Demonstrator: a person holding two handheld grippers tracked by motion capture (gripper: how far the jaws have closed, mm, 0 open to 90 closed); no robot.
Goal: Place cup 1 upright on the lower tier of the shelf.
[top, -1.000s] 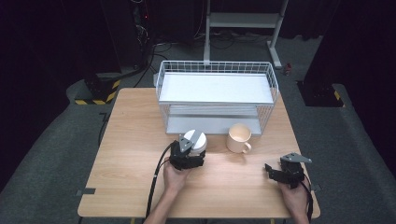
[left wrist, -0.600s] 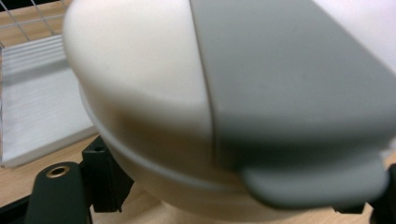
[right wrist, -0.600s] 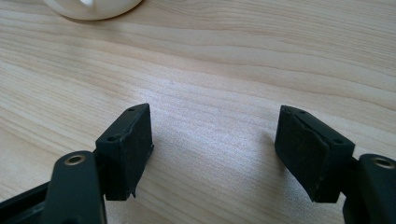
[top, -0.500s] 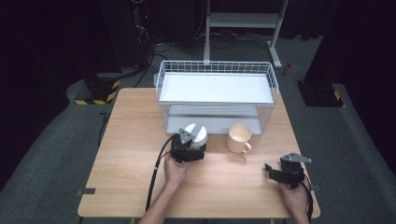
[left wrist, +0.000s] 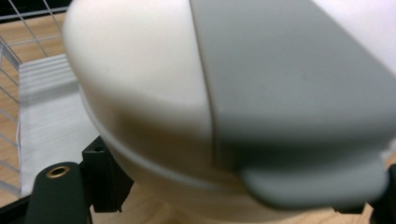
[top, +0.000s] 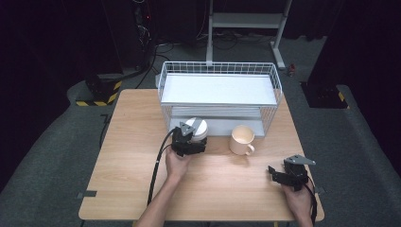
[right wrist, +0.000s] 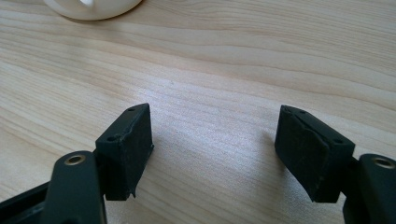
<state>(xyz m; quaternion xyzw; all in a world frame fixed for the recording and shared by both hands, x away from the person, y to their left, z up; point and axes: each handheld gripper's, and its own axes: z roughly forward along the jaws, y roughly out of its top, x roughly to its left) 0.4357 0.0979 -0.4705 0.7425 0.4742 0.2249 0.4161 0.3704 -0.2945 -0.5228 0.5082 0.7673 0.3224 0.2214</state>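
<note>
The cup (left wrist: 140,93) is clamped in the left gripper (top: 189,140); the right gripper (right wrist: 212,154) is held open, empty. The cup can be knocked against the rack (top: 217,90) edge.

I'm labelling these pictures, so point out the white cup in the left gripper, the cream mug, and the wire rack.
White cup (top: 199,127), high view, its upper side.
Cream mug (top: 241,140), high view, its front wall.
Wire rack (top: 218,68), high view, its back rim.

white and grey cup (left wrist: 224,107), cream mug (top: 242,140), white wire rack (top: 220,71), light wood table (top: 132,142).
</note>
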